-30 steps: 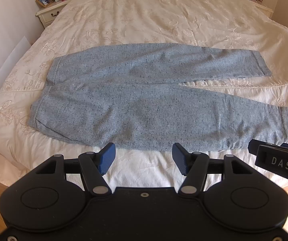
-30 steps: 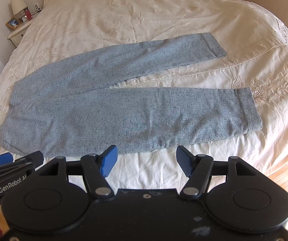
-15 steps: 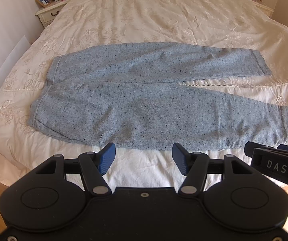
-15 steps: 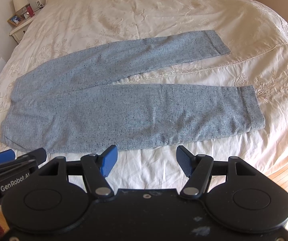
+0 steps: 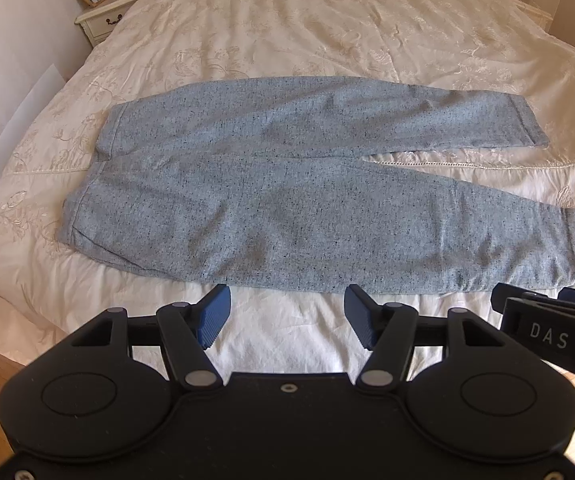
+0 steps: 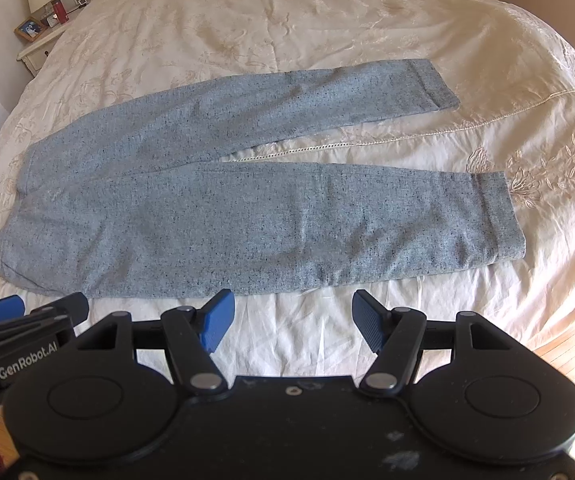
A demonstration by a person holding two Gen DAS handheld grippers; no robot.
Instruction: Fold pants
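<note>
Sweatpants [image 5: 287, 200] of speckled blue-grey knit lie flat and unfolded across a cream embroidered bedspread [image 5: 307, 32], waistband to the left, cuffed legs splayed slightly rightward. Left gripper [image 5: 287, 312] and right gripper [image 6: 289, 320] hover near the closer edge, jaws spread, empty.

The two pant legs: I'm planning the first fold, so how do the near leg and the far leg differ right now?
The near leg lies closest to both open tools, its edge just ahead of the right tool; the far leg sits beyond it. The near leg runs roughly straight across, while the far leg angles away, leaving a wedge of bedspread between them toward the cuffs. Both are speckled blue-grey, flat and unfolded.
</note>
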